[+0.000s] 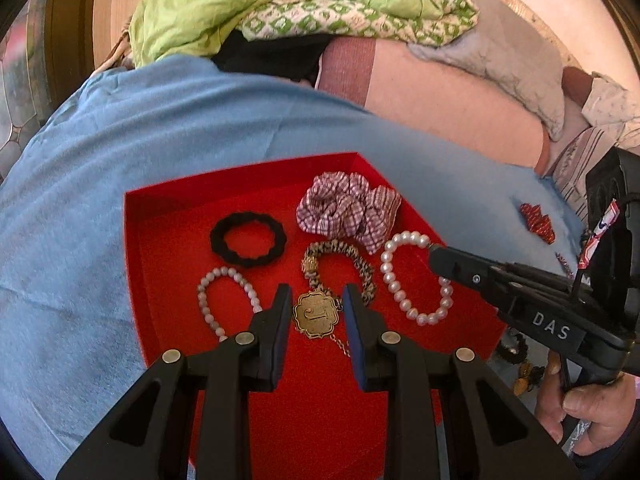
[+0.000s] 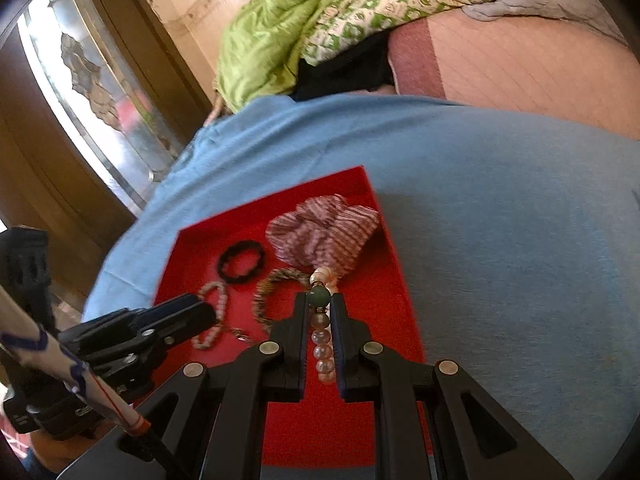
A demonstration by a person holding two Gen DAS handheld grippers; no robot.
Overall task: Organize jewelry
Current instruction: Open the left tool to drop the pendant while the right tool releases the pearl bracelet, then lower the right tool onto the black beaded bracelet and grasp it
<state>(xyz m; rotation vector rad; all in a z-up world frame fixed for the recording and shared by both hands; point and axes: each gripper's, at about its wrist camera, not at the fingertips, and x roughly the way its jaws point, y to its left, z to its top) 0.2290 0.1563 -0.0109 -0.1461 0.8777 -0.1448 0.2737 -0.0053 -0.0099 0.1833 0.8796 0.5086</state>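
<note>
A red tray (image 1: 168, 216) lies on a blue cloth (image 1: 120, 140). In it are a checked scrunchie (image 1: 348, 206), a black hair tie (image 1: 248, 239), a pale bead bracelet (image 1: 224, 296), a leopard-pattern band (image 1: 352, 260) with a gold medallion (image 1: 316, 314), and a white pearl bracelet (image 1: 416, 276). My left gripper (image 1: 316, 300) is open, its fingers either side of the medallion. My right gripper (image 2: 320, 304) is shut on the pearl bracelet (image 2: 322, 344), over the tray's (image 2: 384, 320) right side; in the left wrist view its tip (image 1: 436, 258) meets the bracelet.
A red patterned piece (image 1: 538, 222) lies on the cloth right of the tray. More dark and gold jewelry (image 1: 520, 360) sits by the tray's right corner. A green quilt (image 1: 280, 0) and grey cloth (image 1: 500, 48) are heaped behind on a pink mattress (image 1: 440, 100).
</note>
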